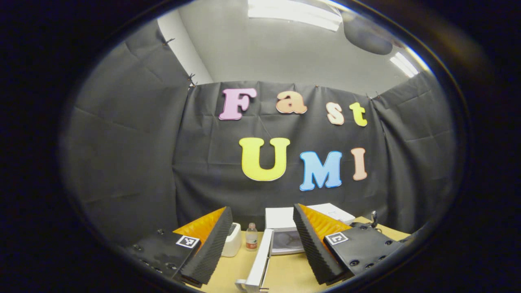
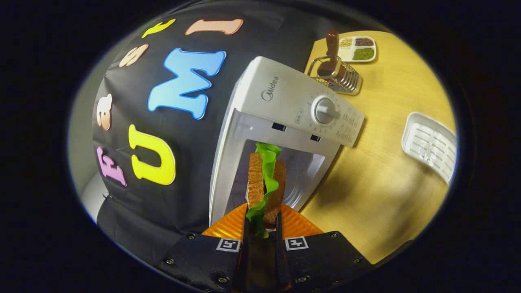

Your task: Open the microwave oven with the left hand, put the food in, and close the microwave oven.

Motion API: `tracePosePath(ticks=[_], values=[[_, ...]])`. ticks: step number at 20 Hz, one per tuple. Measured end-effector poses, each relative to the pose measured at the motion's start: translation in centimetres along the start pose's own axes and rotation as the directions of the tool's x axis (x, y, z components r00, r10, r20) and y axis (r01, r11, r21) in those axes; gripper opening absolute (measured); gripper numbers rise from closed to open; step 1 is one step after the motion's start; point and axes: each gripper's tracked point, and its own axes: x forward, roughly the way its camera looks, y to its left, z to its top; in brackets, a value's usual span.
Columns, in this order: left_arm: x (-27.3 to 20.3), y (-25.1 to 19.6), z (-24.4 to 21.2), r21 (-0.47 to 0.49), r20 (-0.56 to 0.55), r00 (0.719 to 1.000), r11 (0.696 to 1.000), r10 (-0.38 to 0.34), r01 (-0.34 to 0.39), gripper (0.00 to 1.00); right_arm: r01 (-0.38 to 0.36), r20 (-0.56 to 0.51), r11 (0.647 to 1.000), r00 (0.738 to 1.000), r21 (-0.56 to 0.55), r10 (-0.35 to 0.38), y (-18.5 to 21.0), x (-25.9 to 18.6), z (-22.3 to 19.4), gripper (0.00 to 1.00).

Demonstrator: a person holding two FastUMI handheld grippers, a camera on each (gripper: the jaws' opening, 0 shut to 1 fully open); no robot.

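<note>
Meanwhile, in the left gripper view, the left gripper point(image 1: 260, 244) hangs with its fingers spread wide, nothing between them; beyond it the microwave oven point(image 1: 285, 234) stands on the table point(image 1: 285, 274) with its door point(image 1: 260, 260) swung open, a small bottle point(image 1: 251, 237) just to its left. In the right gripper view, the right gripper point(image 2: 262, 228) is clamped on the sandwich point(image 2: 265, 183), held before the open cavity, with a wire rack point(image 2: 338, 75) and a white tray point(image 2: 431, 144) further right

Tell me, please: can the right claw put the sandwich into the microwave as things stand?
Probably yes. The right claw grips the sandwich directly before the microwave, whose cavity looks open, with nothing visible between them.
</note>
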Motion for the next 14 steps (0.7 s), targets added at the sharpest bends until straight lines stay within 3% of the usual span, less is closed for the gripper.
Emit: tracePosePath(ticks=[3, 7, 13, 14], values=[[-0.1, 0.2, -0.2, -0.032, 0.003, 1.0, 0.999, 0.005, -0.005, 0.98, 0.017, 0.095, 0.999, 0.995, 0.048, -0.021, -0.4, 2.7, 0.0, 0.25], [-0.5, 1.8, -0.4, -0.018, -0.013, 0.999, 0.999, 0.034, -0.034, 0.98, -0.038, 0.211, 0.983, 0.977, 0.177, 0.0, 0.3, 7.3, -0.3, 0.25], [-2.1, 4.5, -2.9, -0.036, -0.087, 0.991, 0.993, 0.105, -0.109, 0.98, -0.02, 0.253, 0.984, 0.967, 0.175, -0.025, 0.7, 13.7, -2.1, 0.25], [-2.3, 4.8, -2.9, -0.033, -0.094, 0.989, 0.993, 0.11, -0.114, 0.99, -0.008, 0.261, 0.985, 0.965, 0.174, -0.038, 0.4, 14.5, -2.0, 0.29]])
